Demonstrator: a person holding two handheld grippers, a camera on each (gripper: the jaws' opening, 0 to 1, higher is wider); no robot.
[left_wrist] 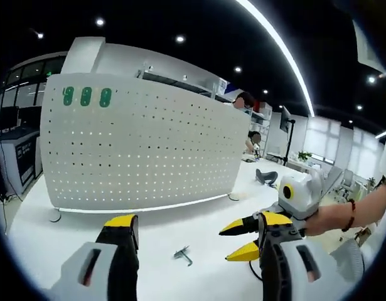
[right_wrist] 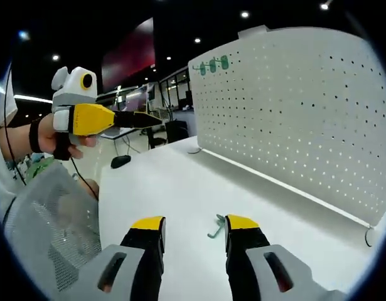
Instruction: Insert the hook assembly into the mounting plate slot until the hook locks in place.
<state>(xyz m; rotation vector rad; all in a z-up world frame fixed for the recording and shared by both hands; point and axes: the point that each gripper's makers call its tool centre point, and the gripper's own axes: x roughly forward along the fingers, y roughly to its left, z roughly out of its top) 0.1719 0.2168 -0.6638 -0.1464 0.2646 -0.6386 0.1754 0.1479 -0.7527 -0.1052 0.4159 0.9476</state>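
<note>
Hook lies loose on our white table, near the pegboard; left gripper and right gripper gape empty.

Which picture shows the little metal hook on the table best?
The left gripper view: the hook lies in the open on the white table. In the right gripper view, the hook sits partly behind the right gripper.
</note>
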